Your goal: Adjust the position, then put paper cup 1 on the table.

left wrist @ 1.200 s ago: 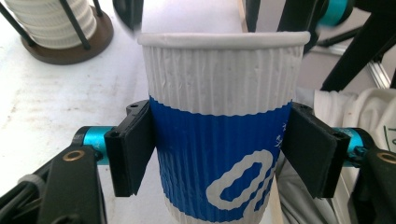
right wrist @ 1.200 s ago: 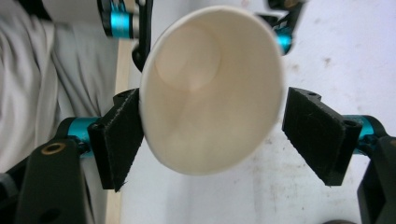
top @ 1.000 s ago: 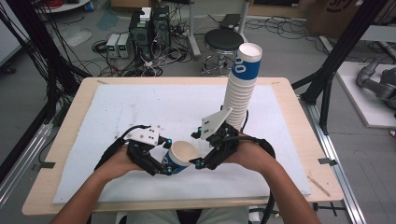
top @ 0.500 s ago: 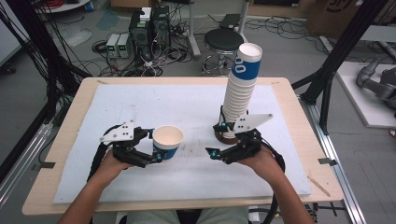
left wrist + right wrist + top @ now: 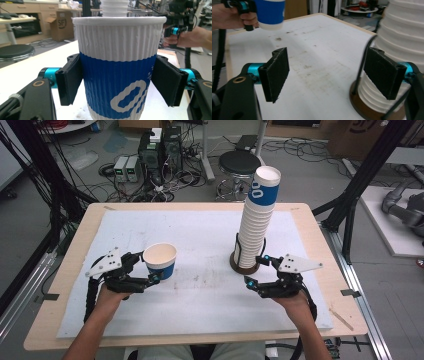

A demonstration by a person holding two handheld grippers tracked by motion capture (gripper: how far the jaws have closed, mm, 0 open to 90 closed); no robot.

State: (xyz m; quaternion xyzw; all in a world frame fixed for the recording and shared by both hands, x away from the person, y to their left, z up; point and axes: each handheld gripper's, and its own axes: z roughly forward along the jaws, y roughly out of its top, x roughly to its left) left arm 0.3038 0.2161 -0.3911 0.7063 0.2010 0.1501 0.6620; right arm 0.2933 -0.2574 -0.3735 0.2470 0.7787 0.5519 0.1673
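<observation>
A blue-and-white ribbed paper cup stands upright between the pads of my left gripper, which is shut on its blue band at the left of the white mat. In the right gripper view the cup seems to hang just above the mat. A tall stack of the same cups rises from a brown round holder. My right gripper is open and empty, low beside the holder's front.
The wooden table's edge frames the mat, which has faint stains near its middle. A thin black wire frame runs up the stack's side. Beyond the far edge are a stool and floor electronics.
The two hands have drawn apart from the front middle. The left gripper carried the cup to the left. The right gripper went right and down to the stack's base.
</observation>
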